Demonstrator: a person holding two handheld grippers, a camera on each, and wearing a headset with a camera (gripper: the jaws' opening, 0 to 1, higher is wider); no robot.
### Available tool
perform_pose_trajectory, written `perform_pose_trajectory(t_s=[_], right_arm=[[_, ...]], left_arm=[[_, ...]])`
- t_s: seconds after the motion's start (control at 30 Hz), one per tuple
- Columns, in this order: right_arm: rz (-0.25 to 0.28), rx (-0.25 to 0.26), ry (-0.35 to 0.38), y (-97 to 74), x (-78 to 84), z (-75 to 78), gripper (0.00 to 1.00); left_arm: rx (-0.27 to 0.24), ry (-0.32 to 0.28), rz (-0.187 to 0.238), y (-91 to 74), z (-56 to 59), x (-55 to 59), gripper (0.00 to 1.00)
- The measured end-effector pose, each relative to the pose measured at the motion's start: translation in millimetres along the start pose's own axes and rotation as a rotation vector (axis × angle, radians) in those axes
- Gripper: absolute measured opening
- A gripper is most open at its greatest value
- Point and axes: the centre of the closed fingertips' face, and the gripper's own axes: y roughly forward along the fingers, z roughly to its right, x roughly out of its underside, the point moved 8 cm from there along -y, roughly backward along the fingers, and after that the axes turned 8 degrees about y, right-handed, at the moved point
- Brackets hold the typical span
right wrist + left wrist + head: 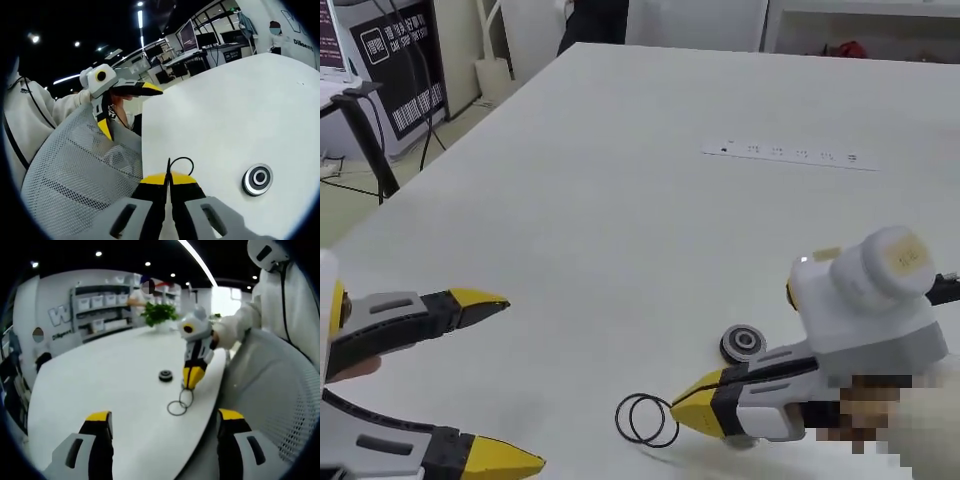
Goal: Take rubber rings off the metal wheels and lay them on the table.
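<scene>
Two thin black rubber rings overlap on the white table near its front edge. My right gripper is shut, its yellow tips pinching the edge of one ring. In the left gripper view that ring hangs from the right gripper over the other ring. A metal wheel lies flat just behind the right gripper; it also appears in both gripper views. My left gripper stands open at the lower left, well away from the rings, with nothing between its jaws.
A long white strip with markings lies farther back on the table. A white mesh chair stands against the table's near edge. Black stands and cables are off the table's left side.
</scene>
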Motion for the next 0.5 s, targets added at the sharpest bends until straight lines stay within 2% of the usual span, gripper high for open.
perform_pose_trajectory(t_s=[0.5], right_arm=[[-0.009, 0.064, 0.009, 1.9, 4.4, 12.7, 0.0]], left_arm=[[-0.001, -0.004, -0.001, 0.8, -1.4, 0.0, 0.87]])
